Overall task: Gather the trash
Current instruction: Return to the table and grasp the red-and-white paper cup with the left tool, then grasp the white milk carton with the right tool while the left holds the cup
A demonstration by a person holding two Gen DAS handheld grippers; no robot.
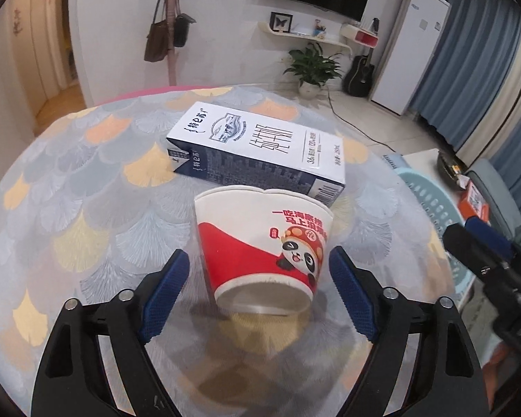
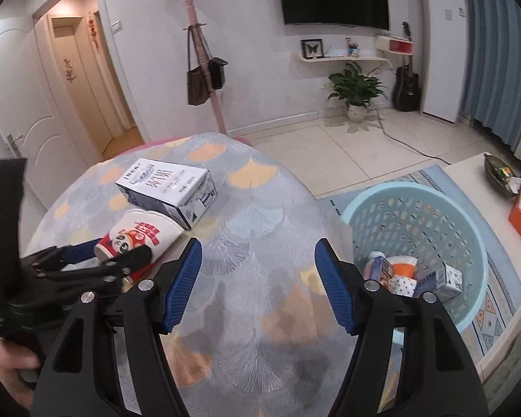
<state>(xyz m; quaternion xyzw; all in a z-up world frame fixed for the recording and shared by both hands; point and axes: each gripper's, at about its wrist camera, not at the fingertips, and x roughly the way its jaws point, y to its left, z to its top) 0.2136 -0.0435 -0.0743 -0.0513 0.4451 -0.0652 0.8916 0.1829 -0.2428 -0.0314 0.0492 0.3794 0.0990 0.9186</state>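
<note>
A: Left gripper [image 1: 258, 271]: jaws apart, straddling the paper cup [image 1: 260, 243]; blue pads [image 1: 163, 292] clear of its wall on both sides. The cup lies on its side on the table [image 1: 87, 180], base toward the camera.

B: Right gripper [image 2: 257, 281]: spread wide, nothing between the fingers, over bare tablecloth.

A: Milk carton [image 1: 257, 149] flat, just behind the cup.

B: Basket [image 2: 416, 194] on the floor beside the table, holding small cartons and cups.
</note>
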